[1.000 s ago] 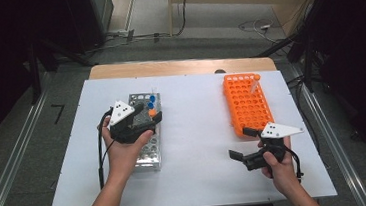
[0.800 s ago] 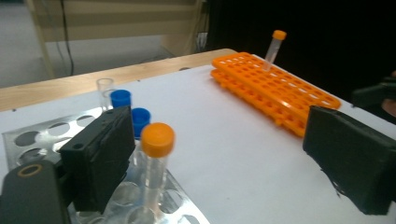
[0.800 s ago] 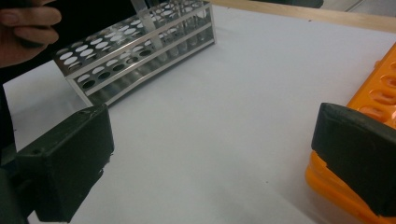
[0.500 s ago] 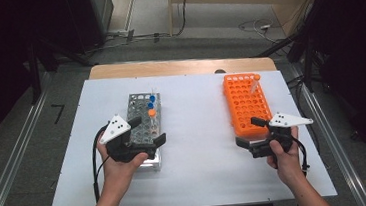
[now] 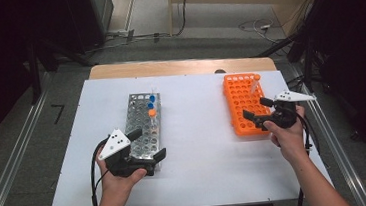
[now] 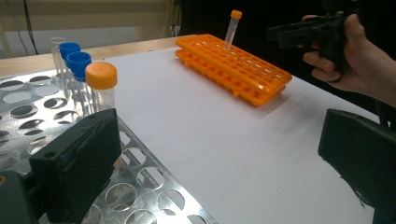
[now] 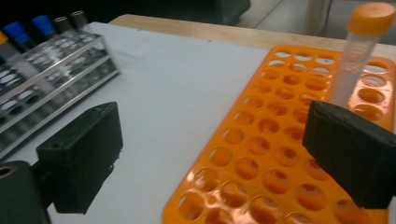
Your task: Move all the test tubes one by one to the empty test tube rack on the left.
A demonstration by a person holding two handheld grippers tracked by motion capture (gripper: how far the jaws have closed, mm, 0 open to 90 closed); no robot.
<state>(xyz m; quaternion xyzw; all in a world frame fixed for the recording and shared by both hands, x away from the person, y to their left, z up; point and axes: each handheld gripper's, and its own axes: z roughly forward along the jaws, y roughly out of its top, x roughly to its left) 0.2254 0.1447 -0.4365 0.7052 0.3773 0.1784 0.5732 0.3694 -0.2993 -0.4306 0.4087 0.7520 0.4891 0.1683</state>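
Orange-capped tube (image 7: 362,51) upright in orange rack (image 7: 261,154), just beyond right gripper's (image 7: 212,154) jaws.

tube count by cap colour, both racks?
Blue-capped clear tubes in the perforated metal rack: 2
Orange-capped clear tubes: 2, one in the metal rack, one in the orange plastic rack
Uncapped clear tube in the metal rack: 1
Total: 5
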